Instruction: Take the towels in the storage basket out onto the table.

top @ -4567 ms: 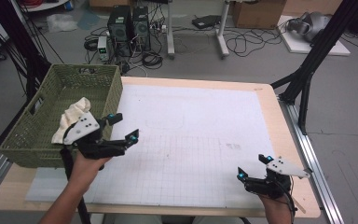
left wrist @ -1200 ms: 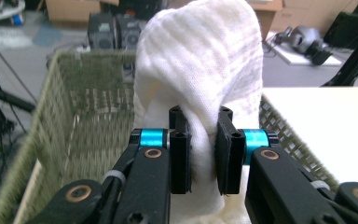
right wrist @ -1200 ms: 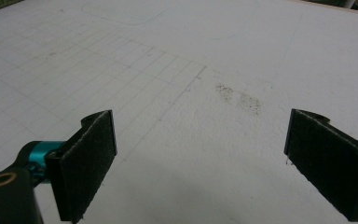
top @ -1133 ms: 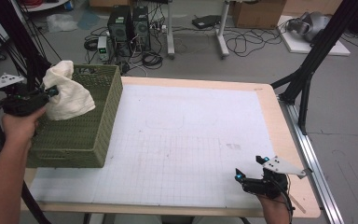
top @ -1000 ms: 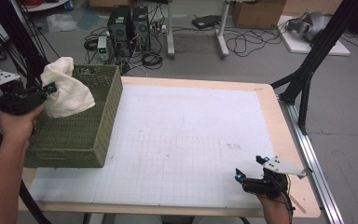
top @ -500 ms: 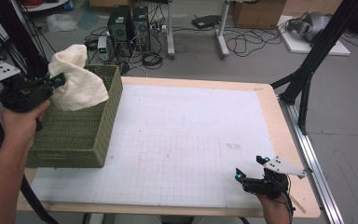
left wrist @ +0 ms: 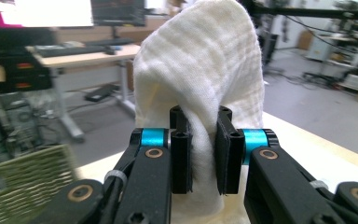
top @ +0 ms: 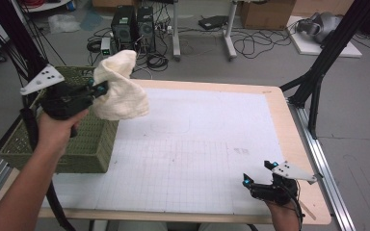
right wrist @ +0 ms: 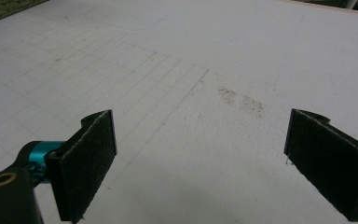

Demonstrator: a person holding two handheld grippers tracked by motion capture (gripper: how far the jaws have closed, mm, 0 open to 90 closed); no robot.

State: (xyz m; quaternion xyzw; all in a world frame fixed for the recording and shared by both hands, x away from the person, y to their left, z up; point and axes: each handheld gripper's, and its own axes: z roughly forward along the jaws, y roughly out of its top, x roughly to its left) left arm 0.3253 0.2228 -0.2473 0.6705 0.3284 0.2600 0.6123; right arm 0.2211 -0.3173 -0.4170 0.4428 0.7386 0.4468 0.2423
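A cream-white towel (top: 120, 89) hangs bunched in the air over the right rim of the green basket (top: 84, 149), with my left gripper (top: 99, 88) shut on it. In the left gripper view the towel (left wrist: 205, 70) rises in a fold above the two black pads (left wrist: 182, 149), which pinch its cloth; the left gripper (left wrist: 204, 154) points level. My right gripper (top: 259, 175) rests low near the table's front right corner. Its wide-apart pads (right wrist: 88, 158) stand over the white grid mat (right wrist: 177, 84) with nothing between them, so the right gripper (right wrist: 200, 168) is open.
The basket stands on the table's left side. The white grid mat (top: 197, 144) covers most of the wooden table (top: 289, 125). Black frame posts (top: 318, 72) rise at the right, and computers and cables lie on the floor behind.
My left hand has carried the towel up and rightward, from beside the basket's left edge to above its right rim. The right gripper has stayed put.
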